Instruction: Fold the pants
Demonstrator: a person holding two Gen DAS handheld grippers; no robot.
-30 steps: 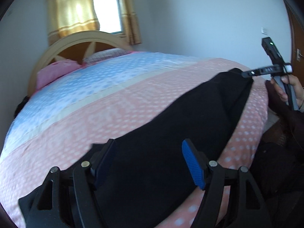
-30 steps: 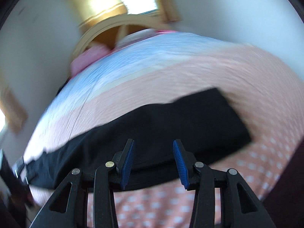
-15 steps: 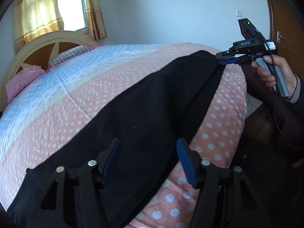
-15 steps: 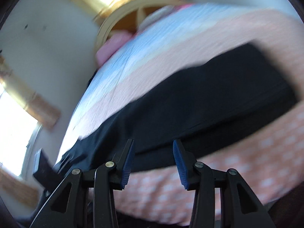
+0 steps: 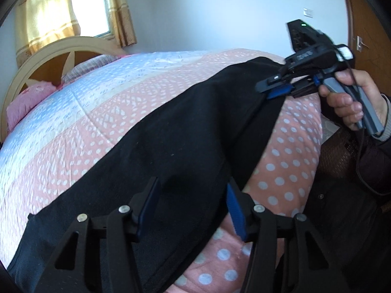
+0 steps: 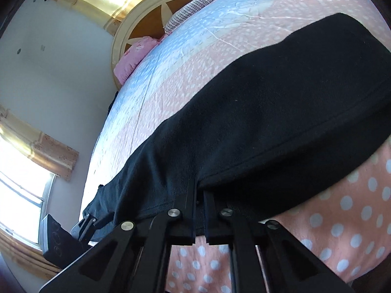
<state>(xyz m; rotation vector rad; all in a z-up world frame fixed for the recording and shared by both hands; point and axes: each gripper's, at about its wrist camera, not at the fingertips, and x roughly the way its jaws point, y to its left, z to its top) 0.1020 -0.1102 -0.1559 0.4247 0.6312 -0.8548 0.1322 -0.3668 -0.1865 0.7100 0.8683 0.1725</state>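
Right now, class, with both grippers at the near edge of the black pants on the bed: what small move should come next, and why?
Probably finish closing the left gripper. The right gripper is already shut on the black pants edge, while the left jaws are closing with the fabric between them, pads not yet pressing. Both ends need a grip before lifting off the quilt.

Black pants (image 5: 171, 146) lie on a bedspread (image 5: 85, 112) banded in pink with white dots, cream and pale blue. Pink pillow (image 5: 27, 102) at nine o'clock; cream-and-brown headboard (image 5: 48, 51); golden-yellow striped curtains (image 5: 44, 17).
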